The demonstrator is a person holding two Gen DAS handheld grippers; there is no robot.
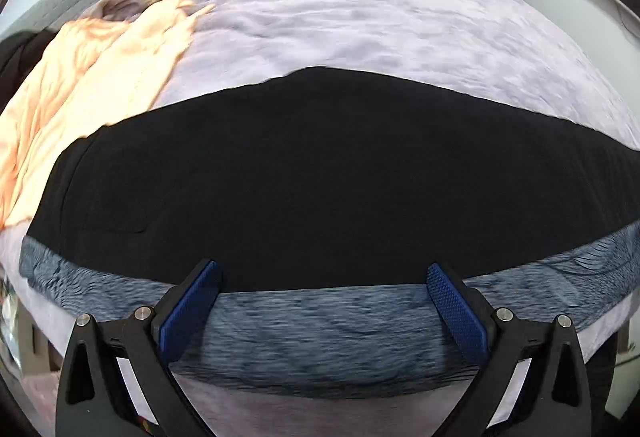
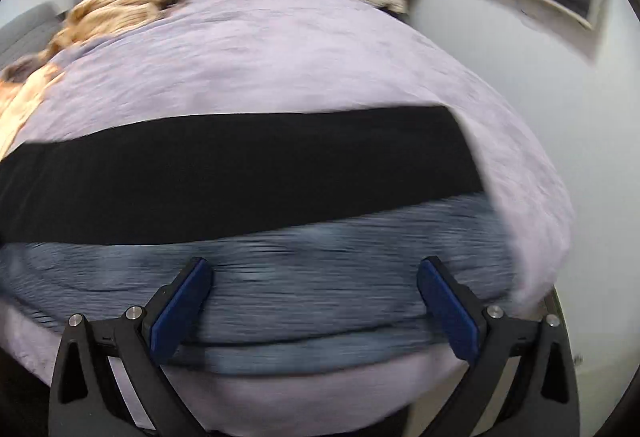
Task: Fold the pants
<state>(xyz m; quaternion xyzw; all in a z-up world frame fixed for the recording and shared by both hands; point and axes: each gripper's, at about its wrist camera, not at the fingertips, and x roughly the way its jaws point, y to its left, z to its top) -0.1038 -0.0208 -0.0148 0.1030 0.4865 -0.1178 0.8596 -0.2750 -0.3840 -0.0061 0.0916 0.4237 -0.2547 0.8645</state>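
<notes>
Pants (image 1: 320, 177), one black pair; two grippers, jaws apart

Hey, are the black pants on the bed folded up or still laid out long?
Laid out long: the black pants stretch flat across the lilac bedspread, over a blue-grey garment. Whether they are doubled lengthwise, cannot tell.

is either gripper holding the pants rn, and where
Nothing is held: left gripper and right gripper are both open above the pants.

Black pants (image 1: 320, 173) with heathered blue-grey lining, lavender bedspread (image 1: 380, 21), peach cloth (image 1: 80, 77), blue gripper pads (image 1: 188, 309).
</notes>
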